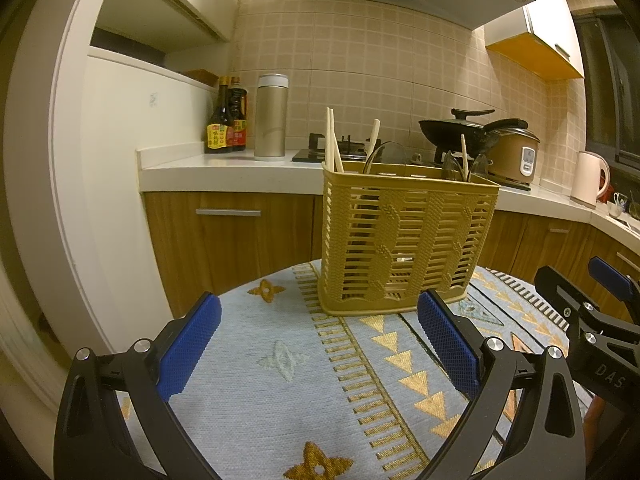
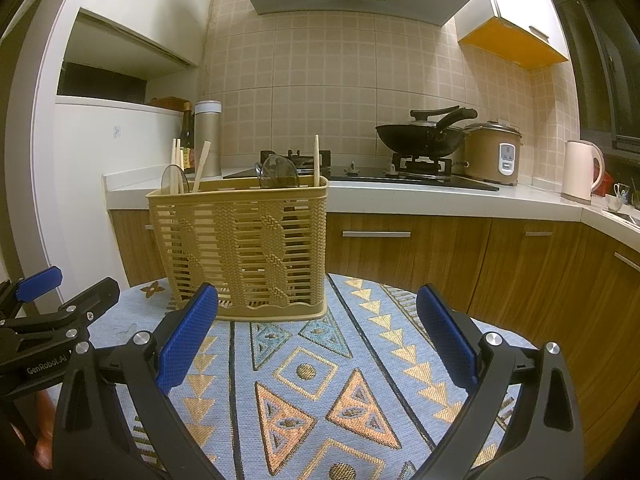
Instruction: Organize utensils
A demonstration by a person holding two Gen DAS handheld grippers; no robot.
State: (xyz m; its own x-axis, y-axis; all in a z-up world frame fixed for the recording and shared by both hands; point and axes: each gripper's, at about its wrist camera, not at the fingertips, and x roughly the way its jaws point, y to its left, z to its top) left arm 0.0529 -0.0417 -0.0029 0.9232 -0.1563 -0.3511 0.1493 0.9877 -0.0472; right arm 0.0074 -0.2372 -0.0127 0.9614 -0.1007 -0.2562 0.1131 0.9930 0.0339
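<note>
We see the tan slatted utensil basket (image 1: 404,236) standing upright on the patterned tablecloth (image 1: 260,360) of the table, in the centre of the left wrist view and left of centre in the right wrist view. Wooden chopsticks (image 1: 333,142) lean in its left end, one more chopstick (image 2: 316,160) stands at its right end, and dark rounded utensil heads (image 2: 280,172) rise between them; what they are exactly we cannot tell. Our left gripper (image 1: 320,336) has its jaws spread wide and holds nothing, just short of the basket. Our right gripper (image 2: 318,336) is likewise released and empty, with its left blue pad (image 2: 188,340) low in front of the basket's near wall. We judge the sorting largely done, or at a pause. The main risk we see is the basket itself: it looks light and tall, so a jaw catching its rim or a slat while reaching in could tip or slide it on the cloth. The leaning chopsticks could also be knocked out or roll away.
</note>
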